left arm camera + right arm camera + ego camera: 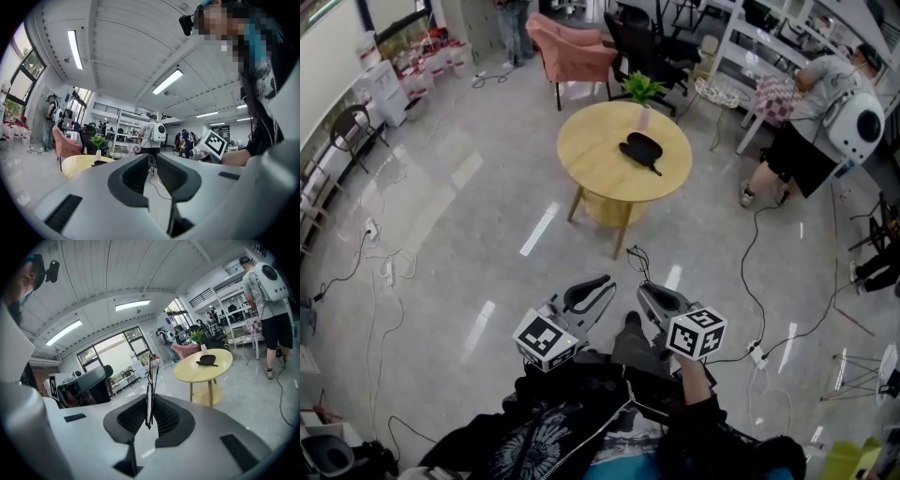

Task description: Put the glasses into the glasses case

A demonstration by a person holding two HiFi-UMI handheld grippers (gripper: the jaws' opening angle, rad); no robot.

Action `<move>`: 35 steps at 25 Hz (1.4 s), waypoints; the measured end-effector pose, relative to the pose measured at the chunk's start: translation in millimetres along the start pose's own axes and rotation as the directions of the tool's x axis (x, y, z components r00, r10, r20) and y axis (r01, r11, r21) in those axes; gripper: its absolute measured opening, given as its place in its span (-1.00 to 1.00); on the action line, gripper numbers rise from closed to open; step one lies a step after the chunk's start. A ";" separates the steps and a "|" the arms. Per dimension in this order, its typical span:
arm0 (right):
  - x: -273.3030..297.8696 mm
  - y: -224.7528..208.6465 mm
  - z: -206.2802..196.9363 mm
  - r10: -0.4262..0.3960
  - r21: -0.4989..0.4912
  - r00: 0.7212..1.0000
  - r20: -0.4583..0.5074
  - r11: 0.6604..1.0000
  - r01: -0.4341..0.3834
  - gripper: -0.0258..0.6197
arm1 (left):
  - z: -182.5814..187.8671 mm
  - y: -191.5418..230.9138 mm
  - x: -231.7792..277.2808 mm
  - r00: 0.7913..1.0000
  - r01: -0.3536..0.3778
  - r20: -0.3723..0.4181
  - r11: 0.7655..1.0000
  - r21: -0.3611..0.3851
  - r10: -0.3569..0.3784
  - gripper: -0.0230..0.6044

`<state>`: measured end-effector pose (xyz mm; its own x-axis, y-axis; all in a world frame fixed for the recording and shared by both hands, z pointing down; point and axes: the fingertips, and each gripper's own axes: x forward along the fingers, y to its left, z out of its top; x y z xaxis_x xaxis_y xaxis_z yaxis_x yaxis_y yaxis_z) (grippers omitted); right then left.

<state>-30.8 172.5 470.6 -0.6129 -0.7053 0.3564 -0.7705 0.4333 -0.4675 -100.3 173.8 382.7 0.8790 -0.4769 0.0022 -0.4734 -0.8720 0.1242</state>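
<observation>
Where glasses [150, 376] sat: clamped between my right gripper's [149, 401] closed jaws.
Left gripper [152, 161]: jaws stood apart, empty.
Case [641, 150]: lay on round table [591, 164] near plant [642, 89], well apart from me.
Hard to see: whether it was open.

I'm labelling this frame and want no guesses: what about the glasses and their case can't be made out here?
Glasses case, head view: too far and small to tell whether it lies open or closed.
Glasses, right gripper view: edge-on between the shut jaws of the right gripper, so lenses and fold cannot be read.
Table, left gripper view: its near part is hidden behind the left gripper body.
</observation>
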 end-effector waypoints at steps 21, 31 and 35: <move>72.0 -148.6 93.6 0.091 0.030 0.993 -0.071 0.996 -0.089 -0.74 | -3.5 107.8 156.1 0.991 -0.119 -0.068 0.992 -0.032 0.117 -0.76; 90.3 -239.2 150.2 0.141 0.031 0.987 -0.080 0.990 -0.139 -0.74 | -1.9 141.6 252.6 0.981 -0.172 -0.097 0.985 -0.013 0.170 -0.76; 95.9 -261.3 159.3 0.159 0.042 0.983 -0.086 0.987 -0.156 -0.74 | -3.5 148.5 276.5 0.977 -0.183 -0.115 0.983 -0.004 0.182 -0.76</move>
<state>139.7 -97.7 498.1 -0.7406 -0.5761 0.3459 -0.6573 0.5142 -0.5510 72.6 -87.2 405.2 0.7790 -0.6115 0.1386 -0.6263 -0.7694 0.1253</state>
